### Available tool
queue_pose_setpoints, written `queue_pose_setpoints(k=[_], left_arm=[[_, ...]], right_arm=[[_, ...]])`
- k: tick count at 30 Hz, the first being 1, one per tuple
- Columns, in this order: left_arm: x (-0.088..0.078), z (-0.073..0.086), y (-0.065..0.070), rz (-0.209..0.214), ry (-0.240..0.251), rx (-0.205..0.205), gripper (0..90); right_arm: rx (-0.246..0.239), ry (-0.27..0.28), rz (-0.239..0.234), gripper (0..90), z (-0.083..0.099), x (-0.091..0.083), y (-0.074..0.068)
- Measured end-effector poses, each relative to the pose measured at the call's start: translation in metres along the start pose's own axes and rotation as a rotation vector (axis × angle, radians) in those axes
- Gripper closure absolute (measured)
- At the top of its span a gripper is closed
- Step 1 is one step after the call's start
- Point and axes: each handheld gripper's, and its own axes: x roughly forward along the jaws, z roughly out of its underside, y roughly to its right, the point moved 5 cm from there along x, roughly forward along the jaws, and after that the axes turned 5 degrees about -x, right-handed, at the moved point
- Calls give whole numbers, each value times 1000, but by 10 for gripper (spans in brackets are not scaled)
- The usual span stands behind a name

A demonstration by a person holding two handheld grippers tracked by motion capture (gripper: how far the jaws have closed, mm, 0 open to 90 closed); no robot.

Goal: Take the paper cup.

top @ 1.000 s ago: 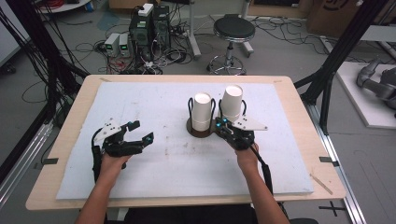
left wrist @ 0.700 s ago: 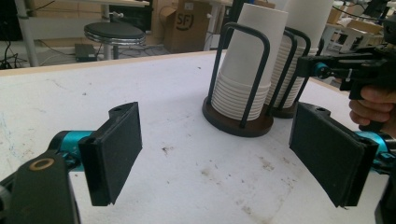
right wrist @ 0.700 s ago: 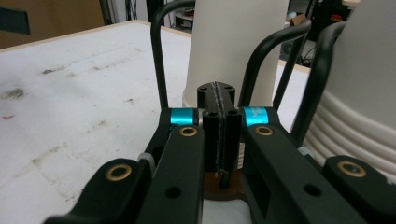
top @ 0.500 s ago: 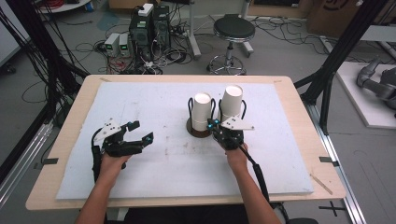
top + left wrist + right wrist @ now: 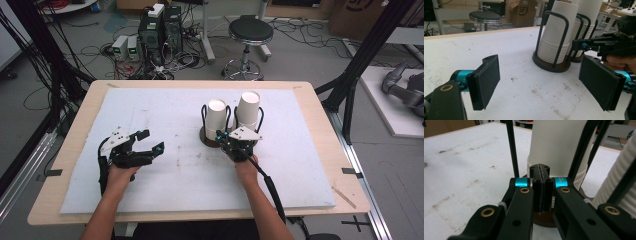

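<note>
Two stacks of upside-down white paper cups stand mid-table, each in a black wire holder on a round brown base: the left stack (image 5: 216,119) (image 5: 556,32) (image 5: 556,147) and the right stack (image 5: 248,111) (image 5: 584,23) (image 5: 621,180). My right gripper (image 5: 224,135) (image 5: 541,185) is shut with nothing between its pads. Its tip is low, at the foot of the left stack, just short of the holder's wires; whether it touches them I cannot tell. My left gripper (image 5: 151,141) (image 5: 542,82) rests on the white mat, well left of the cups, open wide and empty.
A white mat (image 5: 165,110) with dirty smudges covers the wooden table (image 5: 80,125). Beyond the far edge are a stool (image 5: 247,32) and computer boxes (image 5: 160,25) with cables on the floor. Black frame posts stand at both sides.
My right gripper has slid left and sunk a little, from in front of the right stack to the foot of the left stack. The left gripper has stayed put.
</note>
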Motion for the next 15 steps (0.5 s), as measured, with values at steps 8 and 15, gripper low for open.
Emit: queue_pose_setpoints(k=[8,15], left_arm=[[0,0,-1,-4,-1,1,172],[1,1,0,-2,-4,4,172]], right_arm=[[12,-25,8,900,4,5,-1],[14,-43,12,900,5,7,0]])
